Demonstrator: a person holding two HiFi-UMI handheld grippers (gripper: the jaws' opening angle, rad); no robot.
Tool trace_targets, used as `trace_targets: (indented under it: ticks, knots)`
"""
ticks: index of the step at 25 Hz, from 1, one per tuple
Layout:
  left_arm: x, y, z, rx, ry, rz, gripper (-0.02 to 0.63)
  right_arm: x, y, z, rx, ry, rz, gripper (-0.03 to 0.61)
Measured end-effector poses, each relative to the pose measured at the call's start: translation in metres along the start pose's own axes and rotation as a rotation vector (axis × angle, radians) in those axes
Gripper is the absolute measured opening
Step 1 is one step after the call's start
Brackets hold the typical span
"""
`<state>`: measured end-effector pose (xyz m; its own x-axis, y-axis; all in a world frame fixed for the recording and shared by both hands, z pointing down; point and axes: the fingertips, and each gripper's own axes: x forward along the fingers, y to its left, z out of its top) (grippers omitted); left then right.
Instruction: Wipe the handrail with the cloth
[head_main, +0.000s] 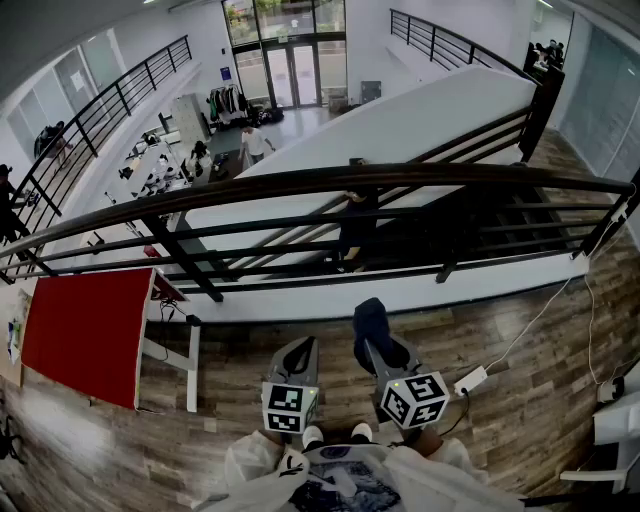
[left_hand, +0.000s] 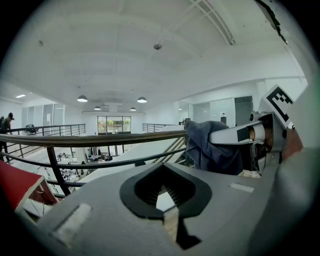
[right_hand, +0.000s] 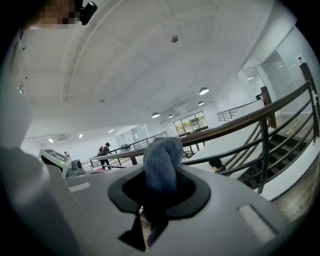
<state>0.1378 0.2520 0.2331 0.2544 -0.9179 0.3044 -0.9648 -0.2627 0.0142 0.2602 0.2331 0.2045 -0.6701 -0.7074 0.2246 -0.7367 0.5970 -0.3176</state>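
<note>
The dark brown handrail (head_main: 350, 178) curves across the head view ahead of me, with black bars below it. My right gripper (head_main: 372, 335) is shut on a dark blue cloth (head_main: 368, 322), which sticks up past its jaws, short of the rail. In the right gripper view the cloth (right_hand: 161, 160) bulges out of the gripper (right_hand: 160, 187), with the handrail (right_hand: 240, 122) beyond. My left gripper (head_main: 303, 347) hangs beside it, shut and holding nothing. The left gripper view shows its own closed jaws (left_hand: 165, 185), the handrail (left_hand: 100, 138), and the cloth (left_hand: 212, 150) to the right.
A red table (head_main: 85, 330) stands at the left on the wooden floor. A white power strip (head_main: 470, 380) and its cable lie at the right, near a white chair (head_main: 612, 440). Beyond the rail, a staircase (head_main: 500, 215) descends to a lower floor with people.
</note>
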Motion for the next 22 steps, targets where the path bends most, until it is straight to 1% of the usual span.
trace_targets:
  ticks: [5,9,11,18,22]
  knots:
    - [0.005,-0.010,0.003,0.002,-0.001,-0.007,0.004,-0.005,-0.008,0.003,0.000,-0.005,-0.003,0.078]
    - [0.010,-0.018,0.000,0.003,0.007,-0.015,0.005,-0.010,-0.016,0.005,0.036,-0.025,0.004,0.080]
    - [0.014,-0.022,-0.001,0.003,0.011,-0.017,0.004,-0.012,-0.021,0.004,0.038,-0.022,0.004,0.080]
    - [0.032,-0.046,0.002,0.017,0.020,-0.039,0.004,-0.022,-0.046,0.010,0.040,-0.030,-0.002,0.080]
    - [0.042,-0.058,0.007,0.038,0.018,-0.044,0.003,-0.027,-0.061,0.016,0.040,-0.048,-0.006,0.080]
